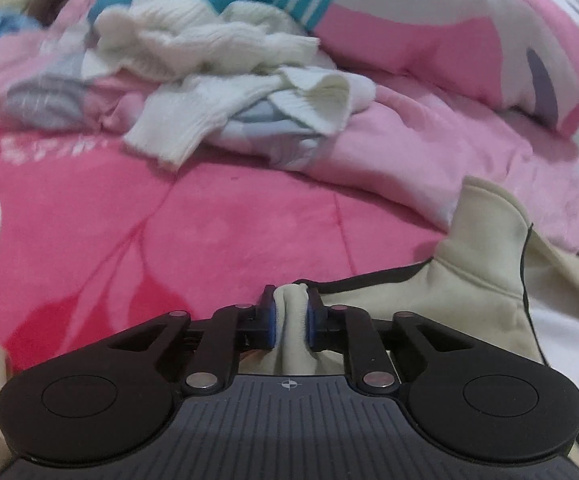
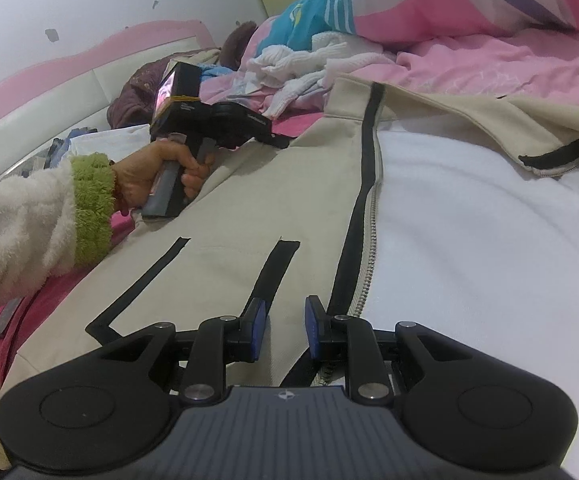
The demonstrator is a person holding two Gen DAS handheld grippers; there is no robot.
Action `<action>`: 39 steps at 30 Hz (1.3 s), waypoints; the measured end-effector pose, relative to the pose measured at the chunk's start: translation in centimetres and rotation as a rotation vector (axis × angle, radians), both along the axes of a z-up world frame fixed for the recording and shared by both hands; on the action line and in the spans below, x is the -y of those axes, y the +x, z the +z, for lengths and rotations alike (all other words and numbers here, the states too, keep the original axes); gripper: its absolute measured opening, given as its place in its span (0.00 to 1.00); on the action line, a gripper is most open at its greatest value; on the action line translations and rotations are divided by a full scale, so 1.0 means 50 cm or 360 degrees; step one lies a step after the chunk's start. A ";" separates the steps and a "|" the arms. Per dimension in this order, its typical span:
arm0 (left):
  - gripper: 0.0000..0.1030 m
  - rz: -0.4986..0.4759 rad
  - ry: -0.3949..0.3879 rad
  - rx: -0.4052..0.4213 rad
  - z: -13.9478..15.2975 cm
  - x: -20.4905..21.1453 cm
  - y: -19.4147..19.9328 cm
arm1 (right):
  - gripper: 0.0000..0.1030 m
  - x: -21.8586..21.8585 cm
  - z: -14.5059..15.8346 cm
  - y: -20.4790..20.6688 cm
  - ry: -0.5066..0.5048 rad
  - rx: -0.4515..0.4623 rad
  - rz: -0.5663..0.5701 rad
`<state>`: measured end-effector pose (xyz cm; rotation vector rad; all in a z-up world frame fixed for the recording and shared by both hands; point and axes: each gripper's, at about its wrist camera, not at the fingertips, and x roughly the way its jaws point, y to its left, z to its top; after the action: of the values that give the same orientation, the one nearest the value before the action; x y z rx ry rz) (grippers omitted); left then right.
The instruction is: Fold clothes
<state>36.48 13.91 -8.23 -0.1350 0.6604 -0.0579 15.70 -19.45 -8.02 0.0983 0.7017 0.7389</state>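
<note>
Left wrist view: left gripper [image 1: 291,312] pinches a fold of the beige jacket [image 1: 485,268].
Its blue pads press a bunched ridge of cloth between them; the rest of the jacket runs off toward 3 o'clock over the pink quilt [image 1: 193,240], with a white knit sweater [image 1: 217,56] heaped at 12 o'clock.
Right wrist view: the right gripper [image 2: 285,322] stands slightly apart over the jacket's front [image 2: 225,216], nothing between the pads that I can see; the black zipper strip [image 2: 363,216] runs toward 12 o'clock, and at 10 o'clock a hand [image 2: 157,176] holds the left gripper [image 2: 277,138] at the jacket's far edge.
</note>
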 end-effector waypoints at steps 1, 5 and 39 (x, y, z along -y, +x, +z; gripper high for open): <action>0.20 -0.0004 0.0041 0.0011 0.007 0.007 -0.001 | 0.22 0.000 0.000 0.000 0.0001 0.0000 0.0000; 0.31 -0.0013 0.0136 0.0174 0.040 0.035 -0.025 | 0.22 0.002 -0.001 0.000 0.0013 -0.0006 0.0000; 0.36 0.0102 -0.0524 0.0224 -0.038 0.143 -0.019 | 0.25 -0.037 0.047 0.548 -0.0315 0.0074 -0.0666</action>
<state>35.54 6.74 -10.13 -0.4649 0.5018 -0.1131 43.09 -17.58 -5.68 0.0447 0.6779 0.2685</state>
